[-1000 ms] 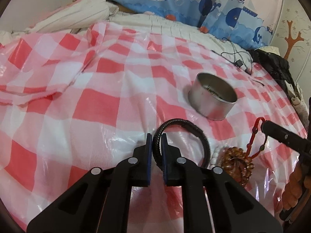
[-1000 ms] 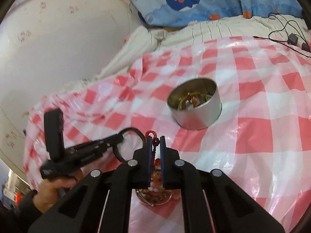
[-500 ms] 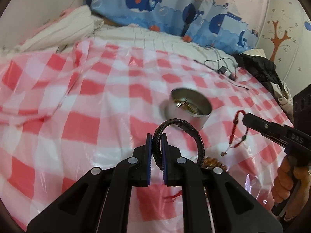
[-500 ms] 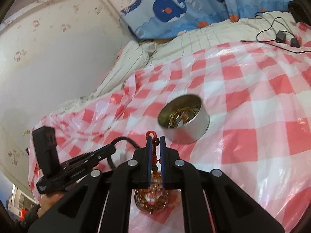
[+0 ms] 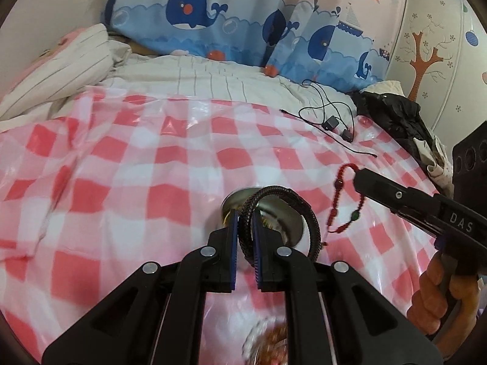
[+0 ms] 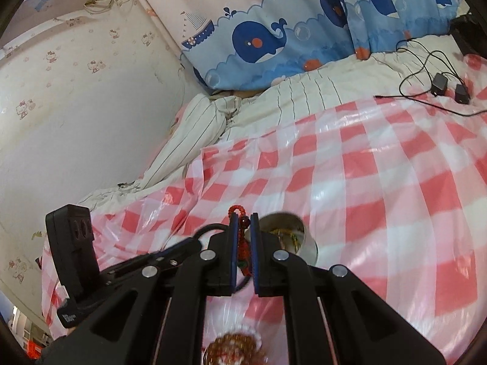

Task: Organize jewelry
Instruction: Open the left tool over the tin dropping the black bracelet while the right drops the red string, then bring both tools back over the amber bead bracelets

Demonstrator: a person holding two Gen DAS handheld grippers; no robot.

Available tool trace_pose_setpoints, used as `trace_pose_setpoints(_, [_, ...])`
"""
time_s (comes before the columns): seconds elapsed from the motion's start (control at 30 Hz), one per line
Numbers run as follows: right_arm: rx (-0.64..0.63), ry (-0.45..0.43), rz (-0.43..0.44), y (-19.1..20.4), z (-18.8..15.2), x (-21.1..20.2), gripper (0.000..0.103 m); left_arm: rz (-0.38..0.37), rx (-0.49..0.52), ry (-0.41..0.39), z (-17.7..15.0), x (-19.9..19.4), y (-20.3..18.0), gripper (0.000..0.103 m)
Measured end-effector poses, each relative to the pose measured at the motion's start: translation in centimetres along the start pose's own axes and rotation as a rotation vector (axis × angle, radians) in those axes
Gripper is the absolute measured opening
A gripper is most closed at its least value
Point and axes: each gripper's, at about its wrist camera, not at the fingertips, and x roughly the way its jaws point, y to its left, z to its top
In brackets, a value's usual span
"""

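Both carried nearer the tin [image 5: 292, 225]: left gripper [image 5: 244, 228] clenches black braided bracelet [image 5: 307, 213], right gripper [image 6: 243, 234] red beaded strand [image 6: 242, 243], ready for deposit

Each camera sits just behind its own two fingers and looks forward along them, angled down over the red-and-white checked cloth [image 5: 127, 188] toward the whale-print curtain [image 5: 231, 21] beyond.

The left wrist view rides close over the left gripper [image 5: 244, 223]; the round tin [image 5: 292, 222] lies just past its fingertips, and the right gripper [image 5: 357, 178] reaches in from the right of the fingers.

The right wrist view looks along the right gripper [image 6: 243, 228], with the tin [image 6: 304, 240] just right of its fingertips and the left gripper [image 6: 194, 243] low to the left.

Both views share the tin, cloth, curtain and black cables [image 6: 438, 85].
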Motion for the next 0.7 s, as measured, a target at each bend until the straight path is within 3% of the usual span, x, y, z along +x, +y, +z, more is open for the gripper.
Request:
trace_pose_setpoints(0.1, [-0.027, 0.03, -0.027, -0.1, 0.5, 2.4, 0.008, -0.014, 0.014, 0.068, 0.7, 3.7, -0.3, 0.009])
trace_pose_setpoints(0.2, [-0.1, 0.162, -0.122, -0.7, -0.3, 6.6, 0.009, 0.04, 0.058, 0.156, 0.4, 7.0, -0.1, 0.009])
trace_pose_setpoints(0.27, [-0.114, 0.229, -0.162, -1.6, -1.2, 7.9, 0.01, 0.036, 0.065, 0.158, 0.0, 6.6, 0.2, 0.012])
trace_pose_setpoints(0.3, [-0.106, 0.229, -0.166, -1.9, -1.5, 7.8, 0.019, 0.038, 0.08, 0.149, -0.2, 5.9, 0.2, 0.013])
trace_pose_setpoints(0.33, [-0.097, 0.216, -0.167, -2.1, -1.6, 7.4, 0.026, 0.053, 0.091, 0.144, -0.5, 5.4, 0.3, 0.022])
trace_pose_setpoints(0.37, [-0.096, 0.207, -0.165, -2.0, -1.6, 6.9, 0.026, 0.063, 0.098, 0.134, -0.8, 4.4, 0.4, 0.031])
trace_pose_setpoints(0.57, [-0.126, 0.163, -0.205, -0.9, -3.6, 1.5, 0.03, 0.075, 0.091, 0.139, -3.9, -0.9, 1.4, 0.041])
trace_pose_setpoints(0.7, [-0.078, 0.181, -0.211, -0.6, -8.2, -3.3, 0.033, 0.063, 0.079, 0.147, -7.2, -4.5, 1.6, 0.044])
